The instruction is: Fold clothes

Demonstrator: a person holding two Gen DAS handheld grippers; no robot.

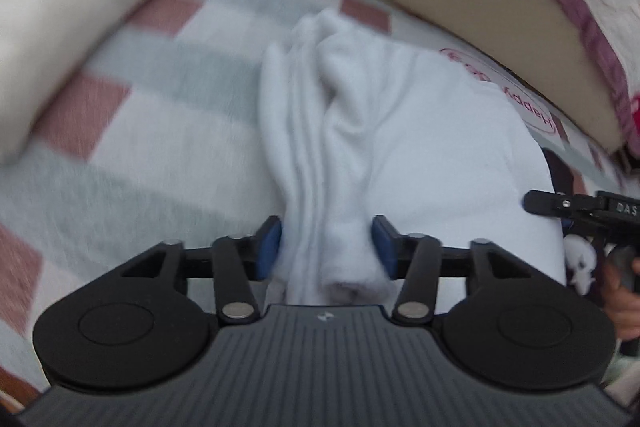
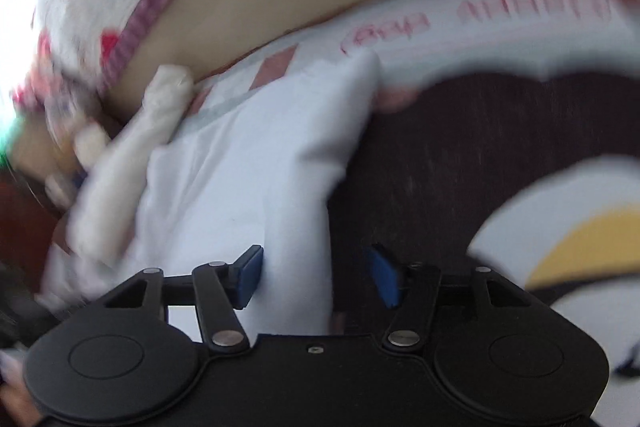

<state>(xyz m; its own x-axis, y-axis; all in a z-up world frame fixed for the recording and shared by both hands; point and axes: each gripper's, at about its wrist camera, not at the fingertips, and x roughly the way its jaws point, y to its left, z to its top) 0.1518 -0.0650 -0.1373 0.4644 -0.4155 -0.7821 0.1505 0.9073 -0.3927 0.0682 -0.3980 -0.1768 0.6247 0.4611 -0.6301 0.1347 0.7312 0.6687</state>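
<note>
Two sets of jaws are mine. My left gripper [image 1: 326, 251] has a bunched ridge of the white garment [image 1: 420, 147] between its blue pads, seemingly pinched, above the checked bedsheet [image 1: 160, 75]. My right gripper [image 2: 318, 277] stands open over the garment's edge and a dark garment [image 2: 440, 155] beside it.

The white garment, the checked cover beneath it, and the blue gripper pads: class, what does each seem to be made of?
White garment: soft knit, probably cotton jersey, matte; it bunches into rounded ridges between the left gripper pads.
Checked cover: woven or fleecy fabric, matte, with pink and grey-green blocks; blur hides the weave.
Blue pads: likely rubber or foam, dull, set on black plastic fingers.
</note>
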